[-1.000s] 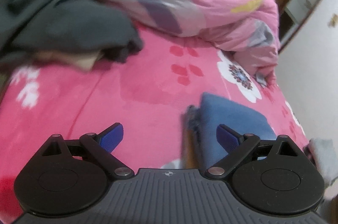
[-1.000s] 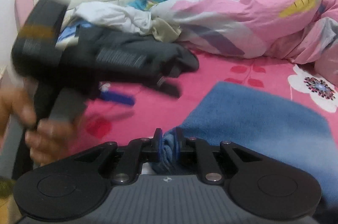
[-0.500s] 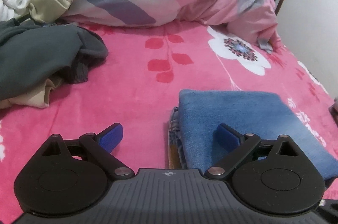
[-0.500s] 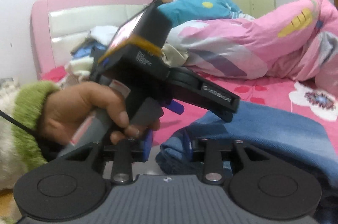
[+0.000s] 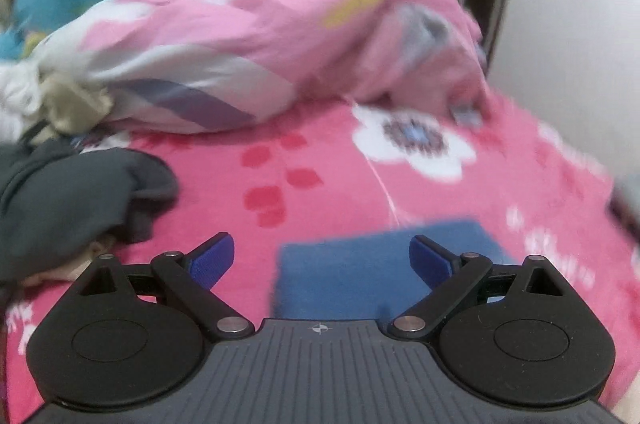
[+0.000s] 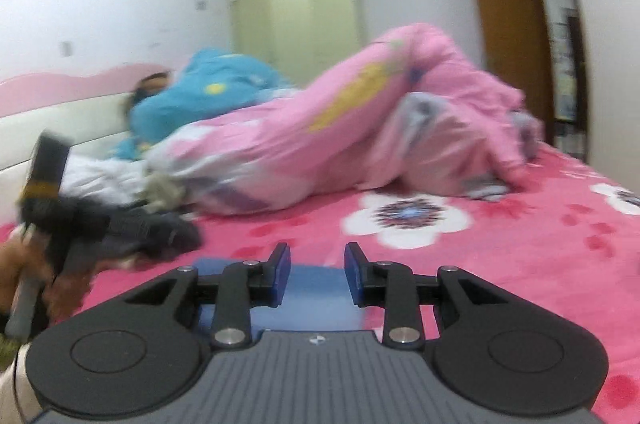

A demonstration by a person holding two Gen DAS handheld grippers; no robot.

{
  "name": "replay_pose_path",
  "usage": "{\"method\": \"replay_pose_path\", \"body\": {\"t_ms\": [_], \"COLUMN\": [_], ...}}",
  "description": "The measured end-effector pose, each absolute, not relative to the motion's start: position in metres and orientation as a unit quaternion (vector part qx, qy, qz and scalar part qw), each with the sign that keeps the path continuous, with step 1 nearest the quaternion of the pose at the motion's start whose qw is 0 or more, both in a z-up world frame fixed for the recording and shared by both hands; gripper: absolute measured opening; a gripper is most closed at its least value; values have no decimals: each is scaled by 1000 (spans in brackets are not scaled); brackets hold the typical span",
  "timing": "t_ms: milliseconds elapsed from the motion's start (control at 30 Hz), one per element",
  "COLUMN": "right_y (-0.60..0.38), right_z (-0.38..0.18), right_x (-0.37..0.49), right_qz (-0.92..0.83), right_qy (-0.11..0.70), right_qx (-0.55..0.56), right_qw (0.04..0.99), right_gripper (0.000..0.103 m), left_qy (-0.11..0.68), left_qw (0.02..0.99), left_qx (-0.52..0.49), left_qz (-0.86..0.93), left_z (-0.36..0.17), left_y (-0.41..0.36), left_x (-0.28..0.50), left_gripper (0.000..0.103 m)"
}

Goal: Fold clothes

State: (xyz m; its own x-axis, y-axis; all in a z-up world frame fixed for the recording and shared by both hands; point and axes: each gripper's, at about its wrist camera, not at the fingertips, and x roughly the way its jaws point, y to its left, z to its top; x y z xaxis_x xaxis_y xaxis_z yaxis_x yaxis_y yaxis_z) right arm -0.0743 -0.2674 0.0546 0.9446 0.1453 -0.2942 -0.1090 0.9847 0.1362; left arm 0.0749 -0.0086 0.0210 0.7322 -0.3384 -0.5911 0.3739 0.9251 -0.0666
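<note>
Folded blue cloth (image 5: 372,264), one soft flat square, lies on the fuzzy pink flowered bed (image 5: 320,176). Both the left gripper (image 5: 322,258) and right gripper (image 6: 316,274) hang open, holding nothing.

1. Your left gripper (image 5: 322,258) has black linkage arms, silver pivot screws and blue finger pads (image 5: 211,258).
2. Its ribbed grey body carries a small crosshair mark between two round black housings.
3. Your right gripper (image 6: 316,274) is built the same.
4. Seen from the right wrist, your left hand (image 6: 28,264) grips a grey handle under a black block with a yellow band.
</note>
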Motion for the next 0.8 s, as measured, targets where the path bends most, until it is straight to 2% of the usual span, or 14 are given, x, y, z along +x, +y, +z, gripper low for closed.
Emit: {"method": "replay_pose_path", "body": {"t_ms": [133,267,367,467,667,733,800], "right_y": [-275,-269,-271,-275,-253,-240,-231], "right_z": [50,-13,-49,-19,36,23,-18], "right_x": [-67,-51,-54,-55,-51,-46,-36], "right_qz": [62,96,99,88,134,148,159], "right_qy": [172,260,285,272,186,210,281], "right_qx": [87,116,125,112,88,75,57], "right_qw": [979,954,945,952,969,964,945], "right_gripper": [30,27,29,26,26,26,24], "left_qy": [343,370,376,374,363,352,327], "left_qw": [921,914,911,910,912,916,925], "left_qx": [80,38,15,6,-22,-34,-34], "left_qz": [-167,-163,-171,-177,-192,-189,-191], "left_z": [-7,-31,-37,-38,-41,-38,-33], "left_y": [-31,-12,-3,3,19,29,39], "left_x": [78,81,80,77,66,58,45], "left_gripper": [93,94,96,96,96,95,95]}}
